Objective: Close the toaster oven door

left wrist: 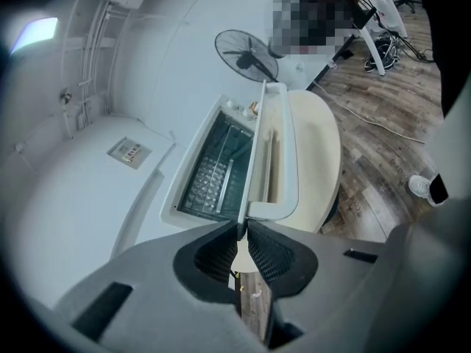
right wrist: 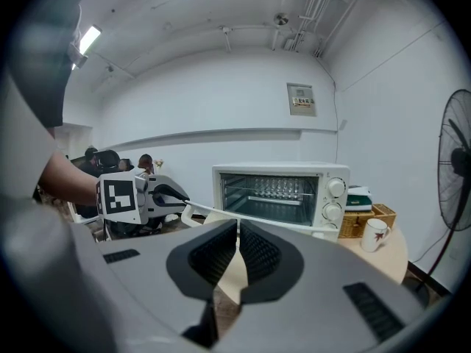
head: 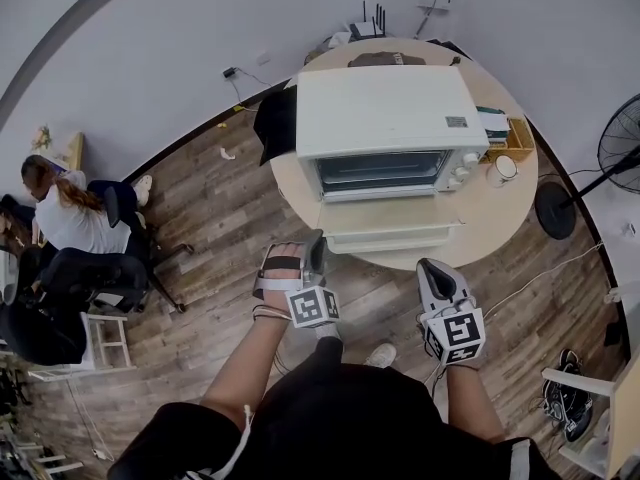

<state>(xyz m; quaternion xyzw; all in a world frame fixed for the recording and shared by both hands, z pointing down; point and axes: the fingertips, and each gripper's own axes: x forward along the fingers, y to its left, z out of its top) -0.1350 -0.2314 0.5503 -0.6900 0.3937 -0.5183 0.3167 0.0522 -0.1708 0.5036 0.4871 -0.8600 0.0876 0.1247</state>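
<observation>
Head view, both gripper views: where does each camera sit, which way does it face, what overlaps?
Head view: on the person's head, looking steeply down at the toaster oven on the table; shows both forearms, left hand-held gripper, right hand-held gripper.
Left gripper view: on the left hand-held gripper, rolled sideways, looking along near-shut jaws at a corner of the open door.
Right gripper view: on the right hand-held gripper, level, facing the oven's front past shut jaws.
Shared: all three show the open oven.
</observation>
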